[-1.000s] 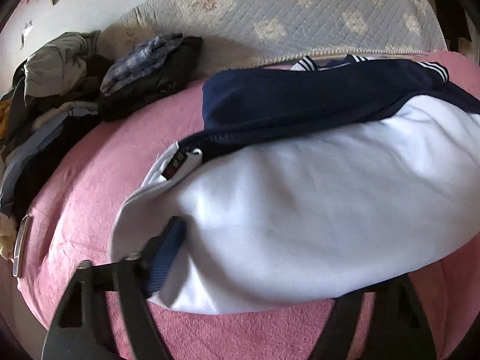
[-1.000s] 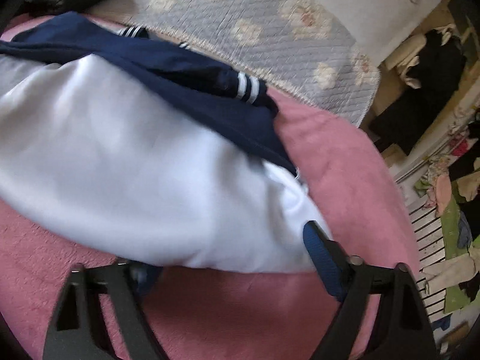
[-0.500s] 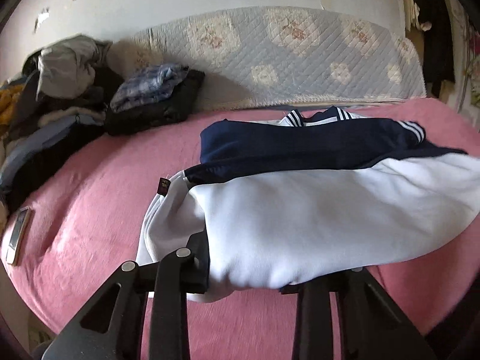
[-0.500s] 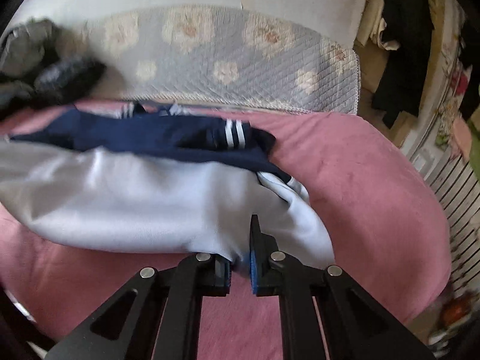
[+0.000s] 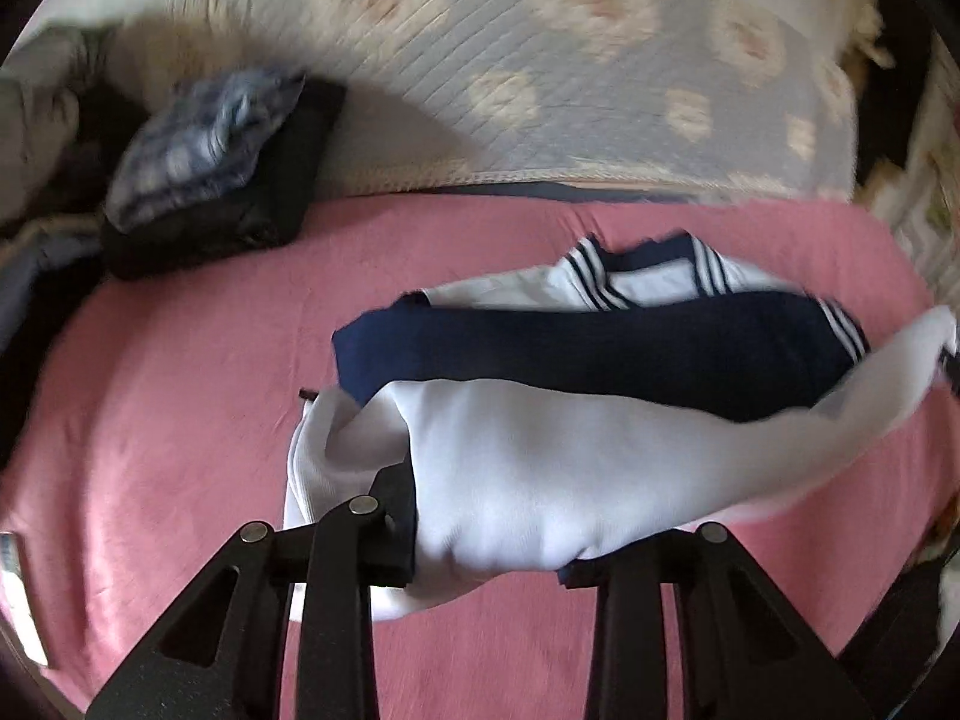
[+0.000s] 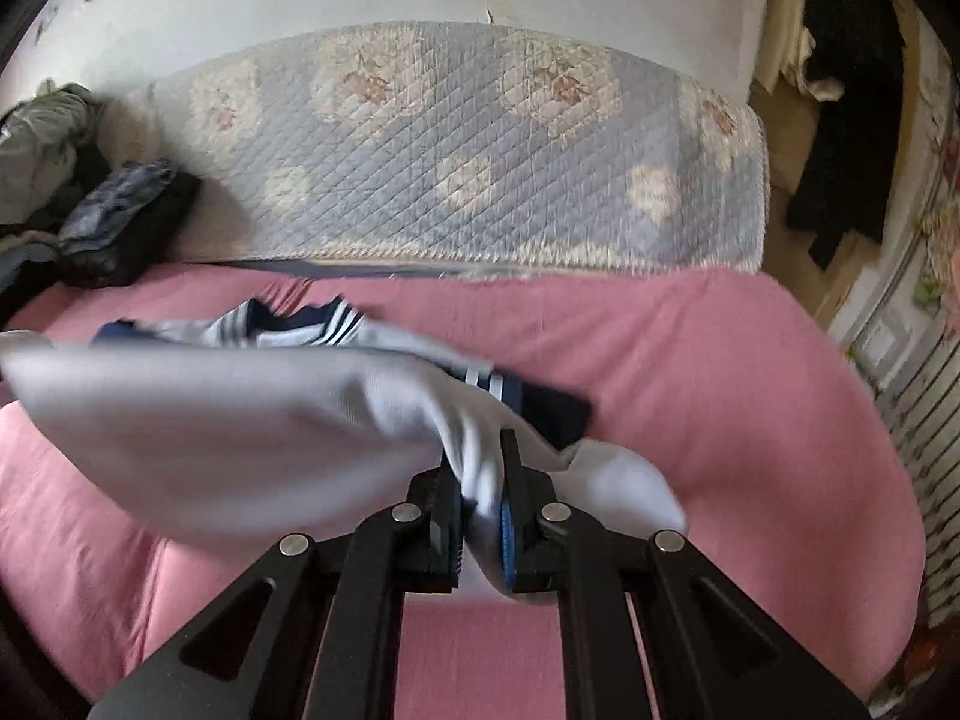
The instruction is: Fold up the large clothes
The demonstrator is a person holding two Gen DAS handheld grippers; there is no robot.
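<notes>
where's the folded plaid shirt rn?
Both views: the plaid shirt sits atop a black garment at the far left of the pink bed, beside the quilted headboard cover.

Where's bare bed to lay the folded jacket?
Bare pink sheet left of the jacket, up to the dark clothes stack; another strip between jacket and quilt. Far left is crowded with a clothes pile.
</notes>
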